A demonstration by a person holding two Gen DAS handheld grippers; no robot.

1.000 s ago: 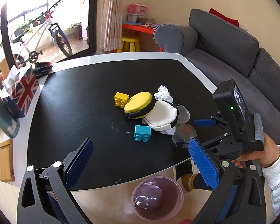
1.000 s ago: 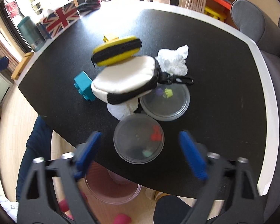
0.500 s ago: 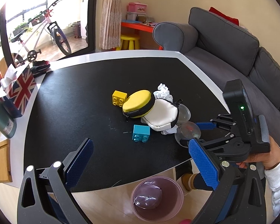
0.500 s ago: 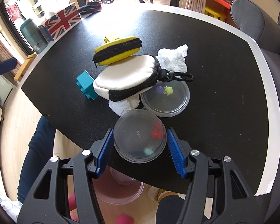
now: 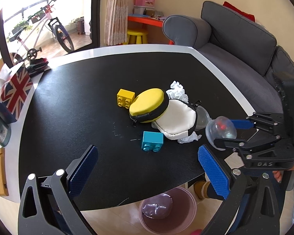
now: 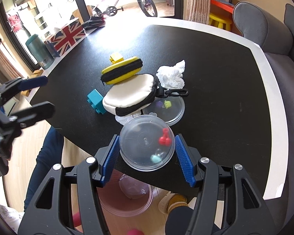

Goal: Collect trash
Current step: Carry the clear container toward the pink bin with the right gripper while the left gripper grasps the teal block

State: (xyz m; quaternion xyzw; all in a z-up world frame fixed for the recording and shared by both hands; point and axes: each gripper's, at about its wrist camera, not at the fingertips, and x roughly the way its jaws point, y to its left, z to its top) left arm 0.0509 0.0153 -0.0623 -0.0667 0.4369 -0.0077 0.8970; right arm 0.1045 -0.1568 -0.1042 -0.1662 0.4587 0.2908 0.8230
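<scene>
My right gripper (image 6: 147, 152) is shut on a clear plastic capsule half (image 6: 147, 142) with small red and teal bits inside, lifted above the table's near edge; it also shows in the left wrist view (image 5: 221, 130). A second clear capsule half (image 6: 167, 106) lies on the black table (image 6: 215, 78). Crumpled white tissue (image 6: 172, 75) lies beside the pouches; another tissue piece (image 5: 188, 138) sticks out under the white pouch. A pink bin (image 5: 167, 211) stands on the floor below the table edge. My left gripper (image 5: 145, 168) is open and empty over the near table edge.
A yellow pouch (image 5: 147, 104) leans on a white pouch (image 5: 178, 119). A yellow brick (image 5: 125, 98) and a teal brick (image 5: 152, 141) sit nearby. A Union Jack tissue box (image 5: 13, 92) and a teal bottle (image 6: 39, 52) stand at the left. A grey sofa (image 5: 245, 45) is at the right.
My right gripper closed on the clear capsule half and lifted it off the table, drawing it toward the near edge. The left gripper stayed open, barely moving.
</scene>
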